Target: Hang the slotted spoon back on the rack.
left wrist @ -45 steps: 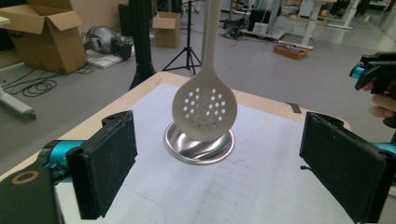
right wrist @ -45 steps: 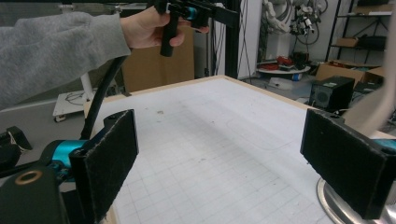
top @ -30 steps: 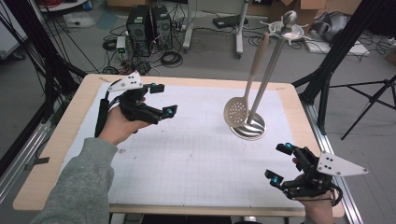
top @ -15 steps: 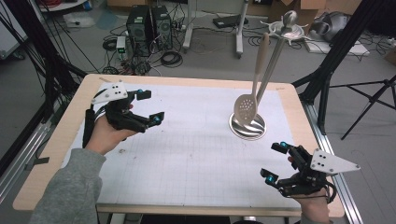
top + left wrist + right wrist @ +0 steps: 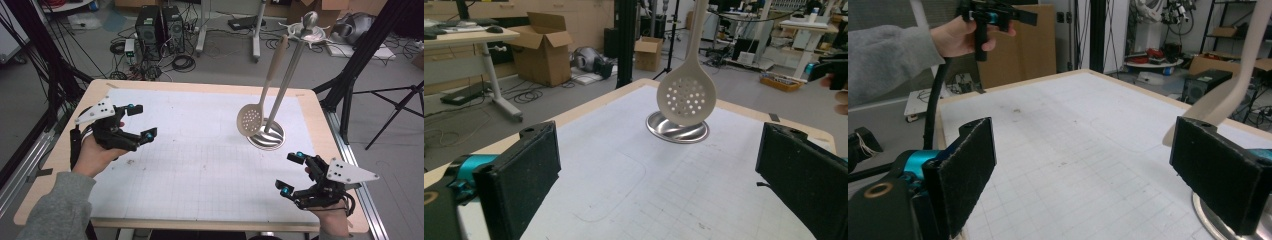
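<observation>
A beige slotted spoon (image 5: 251, 118) hangs by its handle from a metal rack (image 5: 290, 70) whose round steel base (image 5: 266, 136) sits on the right half of the table. My left gripper (image 5: 138, 121) hovers open over the left side of the white grid mat (image 5: 200, 160), jaws empty and far from the spoon. In the left gripper view the slotted spoon (image 5: 686, 95) hangs straight ahead above the steel base (image 5: 677, 131). Near the front right corner my right gripper (image 5: 291, 173) is open and holds nothing. The spoon (image 5: 1233, 97) curves in at the right of the right gripper view.
The wooden table (image 5: 320, 115) edges the mat on all sides. Tripod legs (image 5: 380, 100) and black frame poles stand off the right side. Computers, cables and boxes lie on the floor beyond the far edge.
My left gripper has drawn back to the left edge of the mat and away from the rack. The right gripper shifted slightly left and forward near the front right corner. The spoon swings slightly.
</observation>
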`<state>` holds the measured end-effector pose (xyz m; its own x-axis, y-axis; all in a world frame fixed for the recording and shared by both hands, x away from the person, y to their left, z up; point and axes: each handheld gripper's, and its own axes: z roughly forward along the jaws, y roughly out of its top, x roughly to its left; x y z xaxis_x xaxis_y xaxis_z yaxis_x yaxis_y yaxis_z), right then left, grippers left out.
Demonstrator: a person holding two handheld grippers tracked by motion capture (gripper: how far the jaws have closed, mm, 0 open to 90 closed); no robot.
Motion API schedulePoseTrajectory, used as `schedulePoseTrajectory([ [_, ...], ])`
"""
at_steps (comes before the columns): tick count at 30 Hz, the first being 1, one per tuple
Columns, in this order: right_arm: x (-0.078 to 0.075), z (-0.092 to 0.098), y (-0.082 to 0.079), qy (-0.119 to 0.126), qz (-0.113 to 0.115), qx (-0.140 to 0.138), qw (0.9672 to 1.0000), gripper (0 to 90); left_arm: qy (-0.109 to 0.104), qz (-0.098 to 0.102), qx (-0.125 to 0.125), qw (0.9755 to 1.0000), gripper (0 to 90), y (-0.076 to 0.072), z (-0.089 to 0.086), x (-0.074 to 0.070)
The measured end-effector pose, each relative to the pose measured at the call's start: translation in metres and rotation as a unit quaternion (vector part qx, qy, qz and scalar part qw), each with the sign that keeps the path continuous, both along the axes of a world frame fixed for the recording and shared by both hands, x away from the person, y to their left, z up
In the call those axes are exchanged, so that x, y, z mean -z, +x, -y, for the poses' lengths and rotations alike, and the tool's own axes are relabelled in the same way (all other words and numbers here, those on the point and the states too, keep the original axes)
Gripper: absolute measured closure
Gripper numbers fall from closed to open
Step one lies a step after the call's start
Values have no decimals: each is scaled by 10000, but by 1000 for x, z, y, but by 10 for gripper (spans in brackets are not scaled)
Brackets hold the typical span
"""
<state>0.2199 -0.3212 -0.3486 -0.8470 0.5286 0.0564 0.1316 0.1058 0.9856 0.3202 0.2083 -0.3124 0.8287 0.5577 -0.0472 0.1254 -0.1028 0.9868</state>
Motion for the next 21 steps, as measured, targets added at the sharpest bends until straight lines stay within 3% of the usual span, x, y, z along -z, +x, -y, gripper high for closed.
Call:
schedulePoseTrajectory([
  [16, 2, 0, 5, 8, -19, 46, 10000, 102, 168, 121, -416, 9989, 45, -21, -19, 20],
  [21, 2, 0, 5, 50, -54, 64, 10000, 102, 205, 212, -683, 9972, 45, -27, -31, 23],
])
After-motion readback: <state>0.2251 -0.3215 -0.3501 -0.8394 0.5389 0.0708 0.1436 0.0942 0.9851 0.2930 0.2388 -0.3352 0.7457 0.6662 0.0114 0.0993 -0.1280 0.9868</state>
